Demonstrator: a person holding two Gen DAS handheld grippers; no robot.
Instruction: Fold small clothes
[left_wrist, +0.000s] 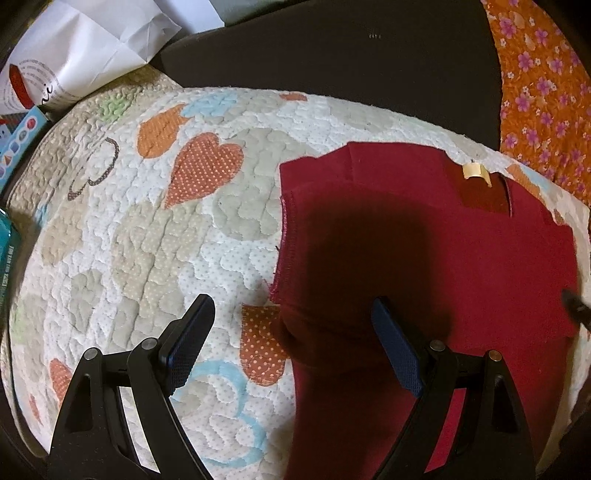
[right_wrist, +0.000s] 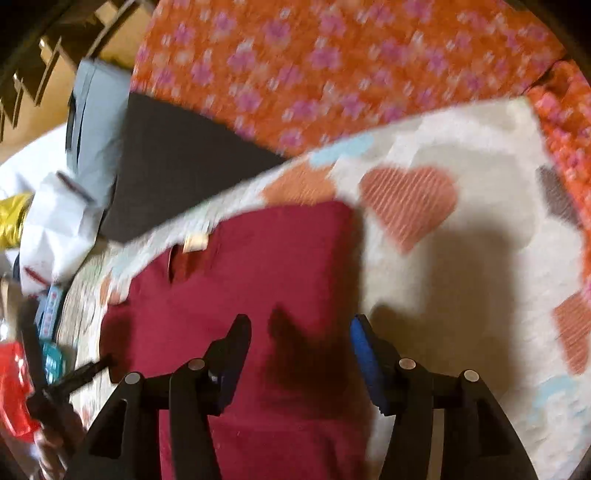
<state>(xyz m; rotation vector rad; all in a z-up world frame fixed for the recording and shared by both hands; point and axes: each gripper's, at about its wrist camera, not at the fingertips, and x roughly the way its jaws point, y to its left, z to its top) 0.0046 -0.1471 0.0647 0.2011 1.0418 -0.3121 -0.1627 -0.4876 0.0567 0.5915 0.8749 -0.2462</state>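
A dark red garment (left_wrist: 424, 258) lies spread flat on a quilted mat (left_wrist: 147, 229) printed with orange, beige and pale blue hearts. A cream tag (left_wrist: 476, 172) shows at its far edge beside a slit in the cloth, and a stitched hem runs down the side nearest the mat's middle.

The left gripper (left_wrist: 291, 325) hangs above the garment's hem edge, pointing forward and down. Its jaws stand wide apart with nothing between them; one finger is over bare quilt, the other over the red cloth, and its shadow falls across the fabric. Whether the fingertips touch the surface cannot be told.

The right gripper (right_wrist: 301, 339) is poised over the opposite side of the same garment (right_wrist: 258, 266), tilted downward, in a blurred view. Its jaws are likewise spread and hold nothing: the black finger is over the red cloth, the blue-padded one at the cloth's edge, where the mat (right_wrist: 461, 258) begins. The tip of the right gripper pokes into the left wrist view at the garment's far side (left_wrist: 574, 306).

An orange floral cloth (left_wrist: 535, 92) lies beyond the mat, with a dark surface (left_wrist: 332, 55) next to it. A white paper bag (left_wrist: 74, 55) and a blue box (left_wrist: 18, 144) sit off the mat's corner.
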